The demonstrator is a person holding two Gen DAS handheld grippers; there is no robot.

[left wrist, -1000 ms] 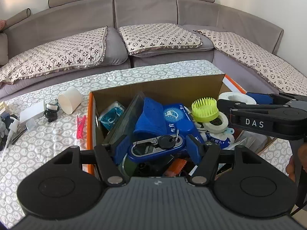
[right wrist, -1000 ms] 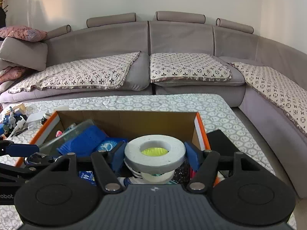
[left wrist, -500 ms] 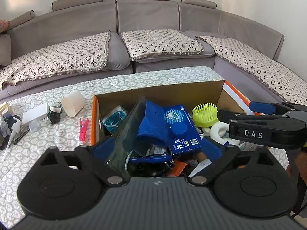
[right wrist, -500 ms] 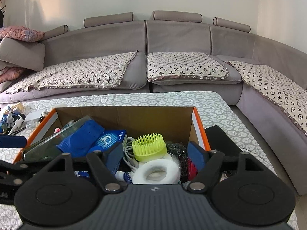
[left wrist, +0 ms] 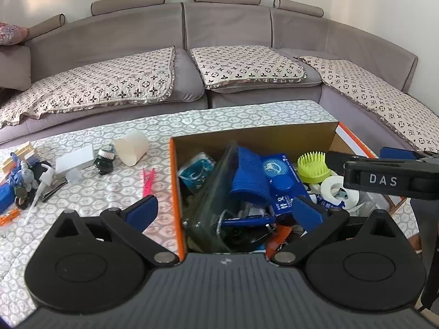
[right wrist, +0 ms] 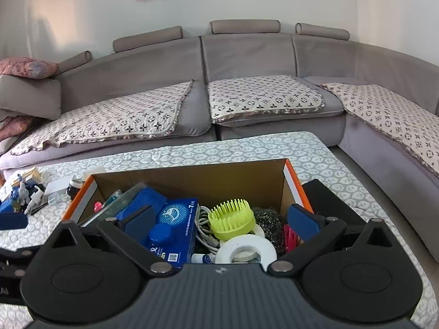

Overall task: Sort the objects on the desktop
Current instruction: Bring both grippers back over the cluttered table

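Observation:
An orange-edged cardboard box (left wrist: pixel 258 137) (right wrist: pixel 192 175) on the table holds a blue carton (left wrist: pixel 282 181) (right wrist: pixel 175 224), a lime brush (left wrist: pixel 312 164) (right wrist: pixel 230 219), a white tape roll (left wrist: pixel 336 189) (right wrist: pixel 245 250), a blue key clip (left wrist: pixel 247 220) and more. My left gripper (left wrist: pixel 225 208) is open and empty above the box's near left wall. My right gripper (right wrist: pixel 219 219) is open and empty above the box; its side shows in the left wrist view (left wrist: pixel 384 178).
Left of the box on the patterned table (left wrist: pixel 96 192) lie a pink clothes peg (left wrist: pixel 147 181), a white paper cup (left wrist: pixel 131 148), a small black-and-white brush (left wrist: pixel 104 160), a white card (left wrist: pixel 74 159) and a heap of small items (left wrist: pixel 24 183). A grey sofa (left wrist: pixel 219 54) stands behind.
My left gripper opened and dropped the blue key clip into the box; my right gripper opened and dropped the white tape roll there. Both have lifted and drawn back.

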